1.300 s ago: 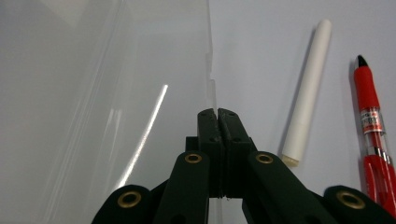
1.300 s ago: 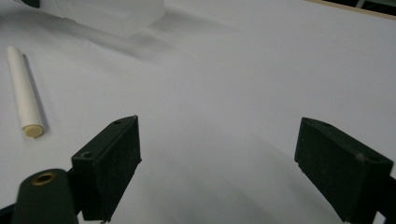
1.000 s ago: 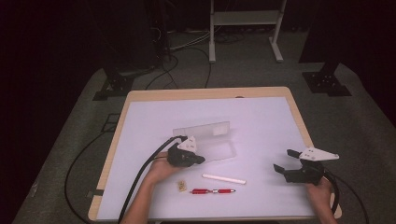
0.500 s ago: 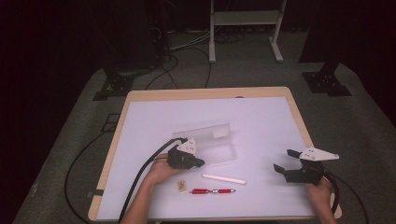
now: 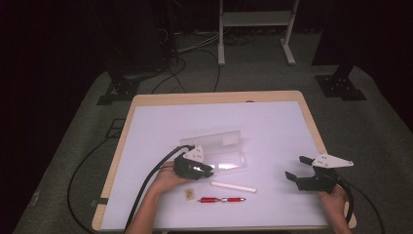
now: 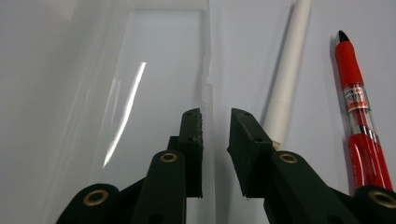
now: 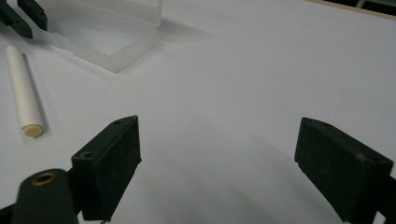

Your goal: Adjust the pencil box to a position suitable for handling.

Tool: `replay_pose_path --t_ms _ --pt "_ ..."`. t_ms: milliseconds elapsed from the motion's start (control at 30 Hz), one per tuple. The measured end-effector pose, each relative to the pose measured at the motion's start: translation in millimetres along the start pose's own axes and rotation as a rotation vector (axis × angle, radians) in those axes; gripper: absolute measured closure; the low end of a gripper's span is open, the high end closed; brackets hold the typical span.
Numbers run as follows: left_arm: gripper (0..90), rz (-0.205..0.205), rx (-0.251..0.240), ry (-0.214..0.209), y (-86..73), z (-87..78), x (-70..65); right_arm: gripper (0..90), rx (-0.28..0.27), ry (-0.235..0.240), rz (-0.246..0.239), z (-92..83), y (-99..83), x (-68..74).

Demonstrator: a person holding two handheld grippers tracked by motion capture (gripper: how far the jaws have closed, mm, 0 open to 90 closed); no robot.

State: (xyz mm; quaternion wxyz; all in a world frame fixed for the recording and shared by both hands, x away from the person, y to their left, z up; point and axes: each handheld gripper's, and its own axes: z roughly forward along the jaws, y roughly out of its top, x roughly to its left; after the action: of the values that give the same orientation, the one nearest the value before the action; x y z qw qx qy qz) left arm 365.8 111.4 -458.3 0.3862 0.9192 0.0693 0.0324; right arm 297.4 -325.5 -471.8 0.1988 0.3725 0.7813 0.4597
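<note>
1. Red pen [image 5: 221, 199]: lies flat nearest the person's edge of the white table [image 5: 272, 126], between the two forearms. In the left gripper view [image 6: 359, 107] its black tip and clear, printed barrel section are made out.
2. Small tan piece [image 5: 189, 193]: is found just left of the pen, close under the left hand; its kind cannot be told.
3. White stick [image 5: 233, 186]: is laid just beyond the pen, roughly parallel to it. Its tan end face is seen in the right gripper view [image 7: 32, 129].
4. Left gripper [image 5: 207, 170]: is held low at the near left end of the clear plastic case. In the left gripper view [image 6: 215, 116] the jaws are seen narrowly parted, astride the case's thin edge wall; they have just been opening, and no pad is seen pressing on the wall.
5. Right gripper [image 5: 299, 168]: is held near the table's right edge, well apart from all items. Its jaws are spread wide with bare table between them [image 7: 217, 135].
6. Clear plastic case [image 5: 214, 148]: lies open near the table's middle, lid raised at the far side, with nothing seen inside. Its frosted corner is shown in the right gripper view [image 7: 116, 42].
</note>
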Motion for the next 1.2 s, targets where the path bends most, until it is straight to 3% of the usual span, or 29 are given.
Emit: replay_pose_path --t_ms 633,733,1200 --pt "65.6 0.004 -0.046 -0.01 12.1 -10.6 -10.9 13.6 0.0 0.0 -0.001 -0.1 0.0 -0.2" --pt "64.9 0.009 -0.036 -0.038 16.5 -8.6 -13.6 13.6 -0.001 0.0 -0.003 0.1 0.0 -0.2" --pt "61.7 0.041 -0.018 -0.091 33.0 4.6 -20.7 13.6 -0.002 0.001 -0.003 -0.1 0.0 -0.2"
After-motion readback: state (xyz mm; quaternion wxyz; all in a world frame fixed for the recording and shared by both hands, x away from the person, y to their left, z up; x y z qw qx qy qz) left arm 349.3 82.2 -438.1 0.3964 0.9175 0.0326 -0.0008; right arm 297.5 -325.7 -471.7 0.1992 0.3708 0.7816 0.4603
